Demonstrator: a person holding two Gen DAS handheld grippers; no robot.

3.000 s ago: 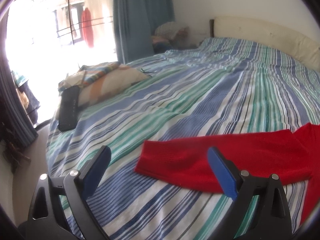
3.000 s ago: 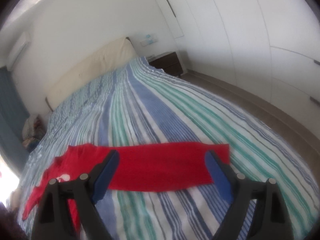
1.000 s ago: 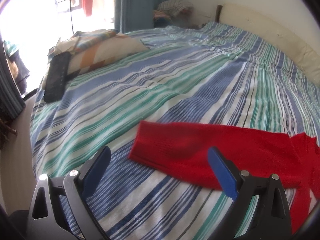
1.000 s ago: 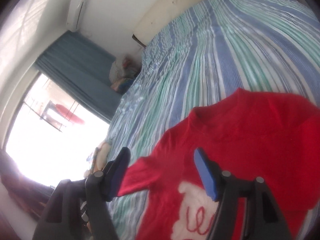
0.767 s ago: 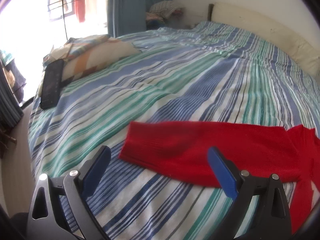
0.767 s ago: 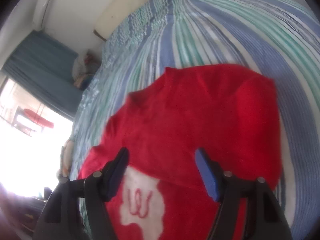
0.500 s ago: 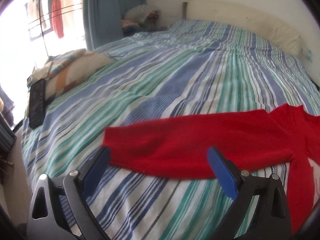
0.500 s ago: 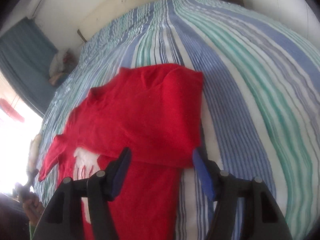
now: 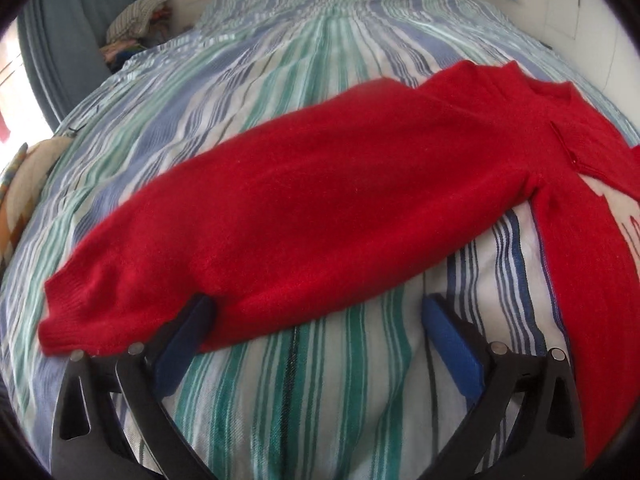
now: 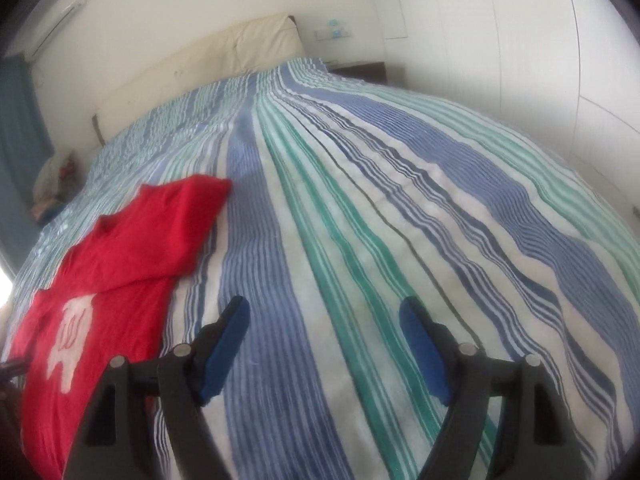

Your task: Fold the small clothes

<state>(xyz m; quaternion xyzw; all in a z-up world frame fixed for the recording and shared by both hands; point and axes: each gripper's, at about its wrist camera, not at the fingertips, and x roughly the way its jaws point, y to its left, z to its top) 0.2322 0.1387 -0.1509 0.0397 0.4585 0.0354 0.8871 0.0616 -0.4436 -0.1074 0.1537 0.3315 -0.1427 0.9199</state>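
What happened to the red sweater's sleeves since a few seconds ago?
One sleeve, stretched out flat before, is now folded across the chest of the red sweater. The right gripper has swung away over bare striped bedding, its jaws just opening, nothing between them. The left gripper has moved close to the other sleeve, open. That sleeve stays stretched out.

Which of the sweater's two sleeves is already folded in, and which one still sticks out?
The sleeve on the right gripper's side lies folded over the sweater's chest. The other sleeve still stretches out flat across the striped bed, just ahead of the left gripper.
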